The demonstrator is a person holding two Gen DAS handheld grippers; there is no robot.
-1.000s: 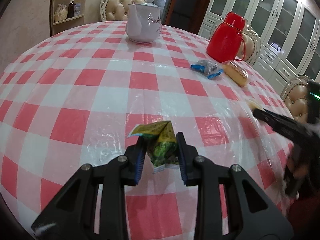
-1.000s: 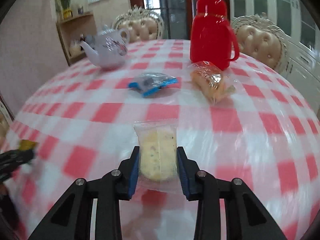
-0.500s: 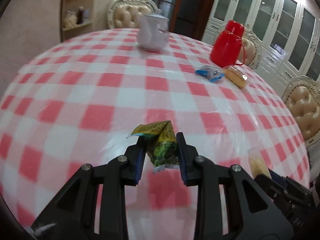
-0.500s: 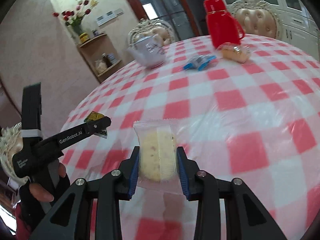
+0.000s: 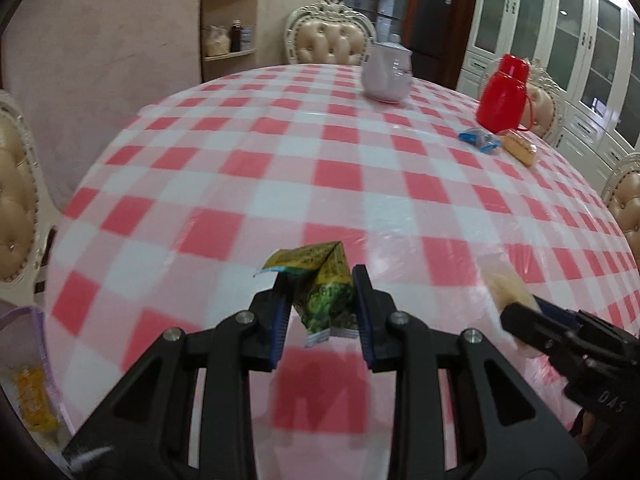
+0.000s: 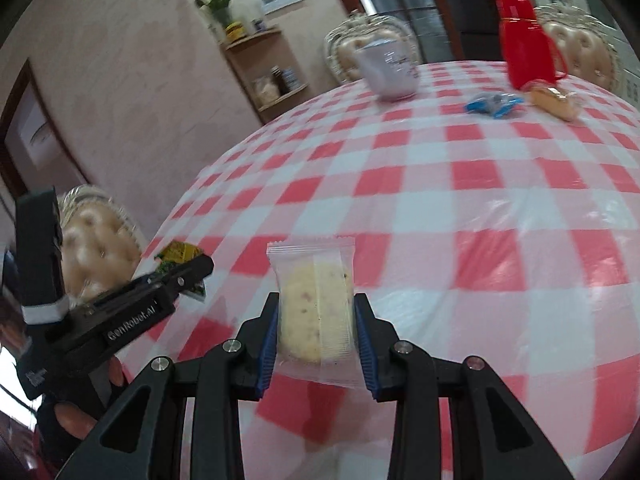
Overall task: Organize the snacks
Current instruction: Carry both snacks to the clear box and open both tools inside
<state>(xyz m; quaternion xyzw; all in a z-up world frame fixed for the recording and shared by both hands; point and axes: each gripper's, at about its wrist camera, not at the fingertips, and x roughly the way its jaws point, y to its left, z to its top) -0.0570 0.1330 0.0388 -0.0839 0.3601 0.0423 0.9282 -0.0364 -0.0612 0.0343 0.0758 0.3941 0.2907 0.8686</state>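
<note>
- Left tool [image 5: 320, 312]: pads pinching a green-and-yellow snack packet [image 5: 320, 284], held clear above the checked desk [image 5: 280, 168].
- Right tool [image 6: 316, 332]: pads pinching a clear-wrapped biscuit [image 6: 316, 304], also lifted off the desk.
- Change over the last second: both views have swung from mid-desk toward its near left edge. The blue packet [image 5: 479, 139] and bread roll pack [image 5: 519, 148] beside the red flask [image 5: 504, 96] now sit farther off. Grips unchanged.
- New in left view: a pale translucent container [image 5: 24, 344] at lower left, below the desk edge, with a yellow packet [image 5: 34, 404] inside; blurred, possibly a bin.
- Reading: both snacks look bound for that container; two packs remain on the desk.
</note>
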